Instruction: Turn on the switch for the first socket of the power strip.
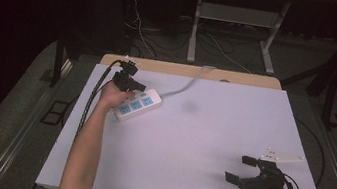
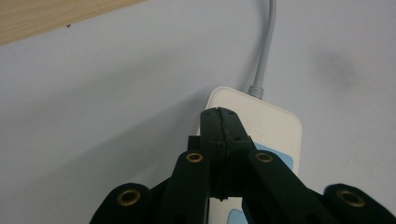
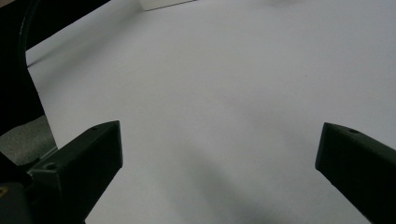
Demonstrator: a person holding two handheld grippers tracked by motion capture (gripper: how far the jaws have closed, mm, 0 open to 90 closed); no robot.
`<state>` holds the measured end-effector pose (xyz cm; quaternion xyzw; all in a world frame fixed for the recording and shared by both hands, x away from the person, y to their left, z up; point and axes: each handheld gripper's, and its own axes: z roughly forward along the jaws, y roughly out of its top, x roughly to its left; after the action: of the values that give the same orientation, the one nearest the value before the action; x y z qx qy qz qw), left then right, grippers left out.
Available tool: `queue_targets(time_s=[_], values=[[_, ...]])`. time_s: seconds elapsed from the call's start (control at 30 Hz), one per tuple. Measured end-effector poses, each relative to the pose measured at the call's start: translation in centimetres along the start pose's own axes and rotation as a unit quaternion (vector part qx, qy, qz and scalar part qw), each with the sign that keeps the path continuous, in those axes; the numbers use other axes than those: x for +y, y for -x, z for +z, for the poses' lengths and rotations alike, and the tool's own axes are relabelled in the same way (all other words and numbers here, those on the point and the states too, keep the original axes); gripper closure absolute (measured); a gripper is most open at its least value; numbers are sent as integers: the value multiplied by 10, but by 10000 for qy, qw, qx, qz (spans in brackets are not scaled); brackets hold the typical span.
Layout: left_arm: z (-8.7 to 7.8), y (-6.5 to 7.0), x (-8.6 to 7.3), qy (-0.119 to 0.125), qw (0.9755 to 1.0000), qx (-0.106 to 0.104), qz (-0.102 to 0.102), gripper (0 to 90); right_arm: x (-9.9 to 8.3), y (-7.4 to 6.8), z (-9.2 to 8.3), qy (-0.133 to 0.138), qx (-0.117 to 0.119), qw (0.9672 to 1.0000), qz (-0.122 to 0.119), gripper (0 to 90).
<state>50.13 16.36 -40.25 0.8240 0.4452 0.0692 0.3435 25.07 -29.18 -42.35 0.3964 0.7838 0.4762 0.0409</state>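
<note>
A white power strip [image 1: 138,103] with blue sockets lies at the far left of the white table, its grey cord [image 1: 186,83] running off the back edge. My left gripper [image 1: 133,85] hovers right over the strip, jaws pressed together with nothing between them. In the left gripper view the shut tips of my left gripper [image 2: 219,115] sit above the strip's cord end [image 2: 261,116]. My right gripper [image 1: 240,169] rests near the front right corner, jaws spread wide over bare table. The right gripper view has my right gripper [image 3: 219,149] open with only tabletop between its fingers.
The white table [image 1: 199,144] has a wooden strip [image 1: 190,71] along its back edge. A small dark smudge [image 1: 189,106] marks the surface right of the strip. Beyond the table stand a desk frame [image 1: 237,29] and loose cables on the floor.
</note>
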Motion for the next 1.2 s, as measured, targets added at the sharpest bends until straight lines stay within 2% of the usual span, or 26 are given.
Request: queue_targets(time_s=[0.17,0.27,0.43,0.53,0.87,0.97,1.03,1.1,1.2], values=[[5,5,-6,-110,9998,97,133,893,0,0,1,-1,5,10000,0,2],[4,4,-8,-21,9996,280,75,892,0,-1,1,1,9,10000,-14,2],[3,4,-8,-77,9994,316,113,893,0,-1,1,5,20,10000,-10,2],[3,5,-9,-25,9995,298,104,893,0,-1,1,-4,15,10000,0,2],[7,5,-11,31,9998,201,-64,897,0,-1,0,14,3,10000,-10,2],[7,4,-14,134,9997,186,-107,898,0,-1,0,24,-1,10000,-10,2],[7,5,-17,206,9995,229,-54,899,0,-1,-1,33,-4,10000,-10,2],[8,6,-17,211,9994,256,-72,900,0,0,-1,36,-8,10000,8,2],[8,8,-16,159,9993,324,40,900,0,0,-1,31,-9,10000,8,2]])
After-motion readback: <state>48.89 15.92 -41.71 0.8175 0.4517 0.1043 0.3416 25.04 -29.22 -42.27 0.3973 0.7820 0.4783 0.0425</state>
